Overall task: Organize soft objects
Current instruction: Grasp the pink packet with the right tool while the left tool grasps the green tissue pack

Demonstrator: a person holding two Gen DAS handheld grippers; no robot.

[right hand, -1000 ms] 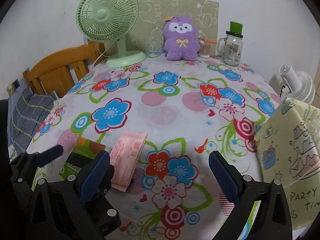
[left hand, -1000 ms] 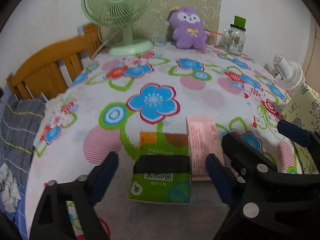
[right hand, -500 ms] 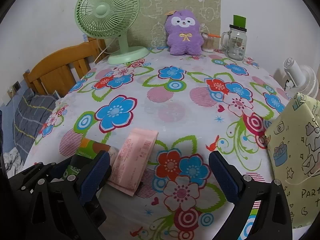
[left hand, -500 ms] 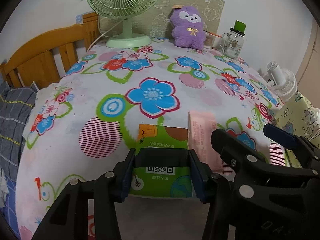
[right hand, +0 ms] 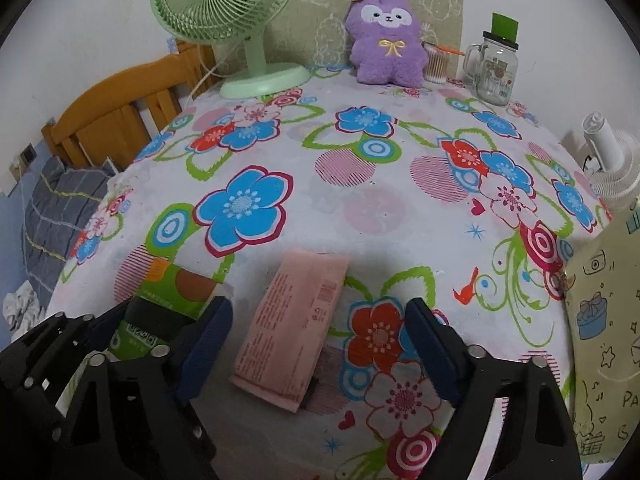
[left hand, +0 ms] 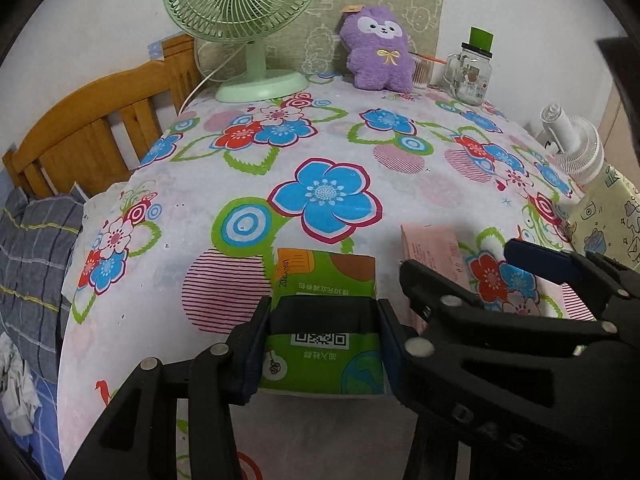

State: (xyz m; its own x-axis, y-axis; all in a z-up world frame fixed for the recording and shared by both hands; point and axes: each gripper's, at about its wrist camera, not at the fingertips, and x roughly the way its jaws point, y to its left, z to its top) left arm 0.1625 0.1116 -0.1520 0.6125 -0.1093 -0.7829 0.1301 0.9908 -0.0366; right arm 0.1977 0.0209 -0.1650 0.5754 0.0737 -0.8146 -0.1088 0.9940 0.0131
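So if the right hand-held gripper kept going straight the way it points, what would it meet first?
Most likely the pink pack, lying flat on the flowered tablecloth between the closing jaws of the right hand-held gripper, nearer the left finger. Depth is hard to judge.

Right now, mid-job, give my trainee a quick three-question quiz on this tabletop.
1. True or false: the left gripper is clamped on the green tissue pack.
2. What lies between the right gripper's closing jaws? A) purple plush B) pink tissue pack C) glass jar
3. Name the soft toy standing beside the green fan.

Key:
1. True; both pads press its sides.
2. B, the pink tissue pack, not yet touched.
3. The purple plush.
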